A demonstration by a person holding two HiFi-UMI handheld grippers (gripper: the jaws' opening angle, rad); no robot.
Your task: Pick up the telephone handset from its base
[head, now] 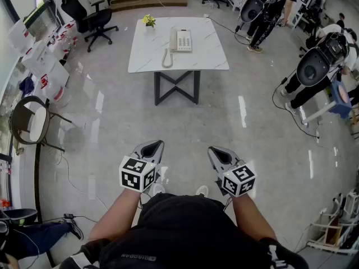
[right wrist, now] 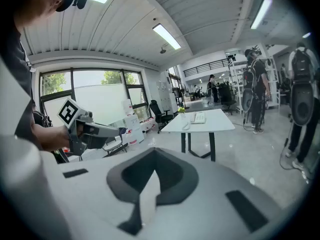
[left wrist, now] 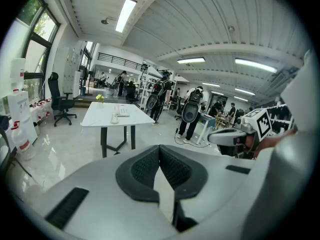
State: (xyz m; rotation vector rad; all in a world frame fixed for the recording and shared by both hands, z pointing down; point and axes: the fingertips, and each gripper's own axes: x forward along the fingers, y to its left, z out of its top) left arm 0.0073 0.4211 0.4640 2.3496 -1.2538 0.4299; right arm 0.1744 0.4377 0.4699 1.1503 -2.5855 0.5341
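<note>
The telephone [head: 180,40] sat on the table [head: 210,58], the plant [head: 148,21] at its far-left corner. A chair [head: 90,17] stood to the table's left.

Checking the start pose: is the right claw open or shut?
Shut: the right claw shows its pads meeting, nothing between them, in the right gripper view.

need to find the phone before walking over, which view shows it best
The head view: it looks down on the phone from above, so its whole top shows on the white table. The left gripper view and the right gripper view catch it only side-on, small and far away.
</note>
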